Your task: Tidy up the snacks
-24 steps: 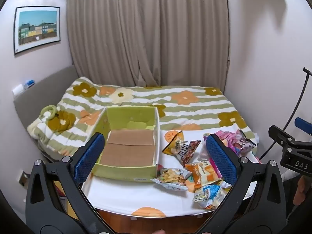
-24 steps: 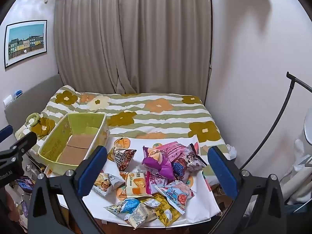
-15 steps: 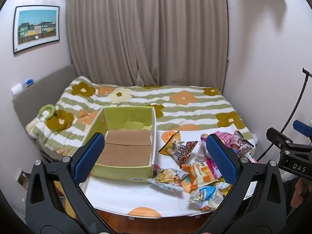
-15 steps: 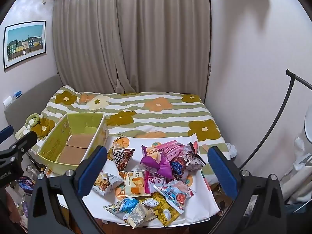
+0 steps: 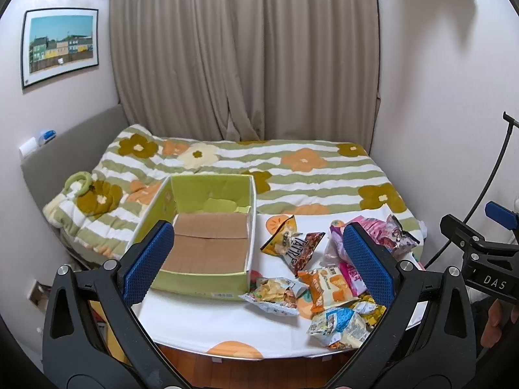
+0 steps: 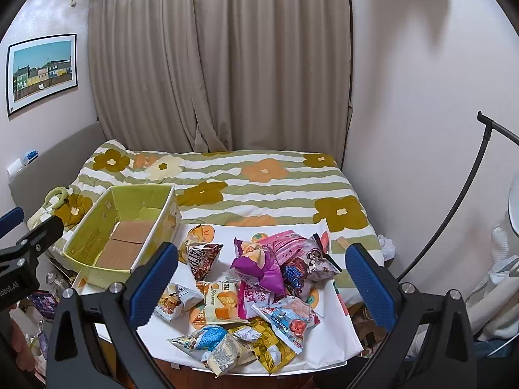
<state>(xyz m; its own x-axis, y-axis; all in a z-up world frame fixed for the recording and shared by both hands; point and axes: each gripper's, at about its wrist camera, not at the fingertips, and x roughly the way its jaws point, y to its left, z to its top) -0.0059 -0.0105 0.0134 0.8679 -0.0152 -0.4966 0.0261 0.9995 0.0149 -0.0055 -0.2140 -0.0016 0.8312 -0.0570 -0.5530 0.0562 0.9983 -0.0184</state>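
Bed (image 5: 308,175): striped flowered quilt, behind the table (image 5: 211,324).
Box (image 5: 207,227): green, cardboard floor bare, on the table's left part.
Snacks (image 6: 259,285): heaped packets on the table, right of the box.
Left gripper (image 5: 256,259), right gripper (image 6: 261,278): jaws fully spread, nothing held, above the table's near edge.

A flowered quilt (image 6: 259,181) lies ahead of the gripper, curtains (image 6: 220,58) beyond, a picture (image 6: 42,71) upper left.

Small print on snack packets (image 6: 246,295) too fine to read; lower packets buried beneath pile; table (image 5: 227,327) underside concealed by cloth; hand (image 5: 496,321) cropped at frame edge
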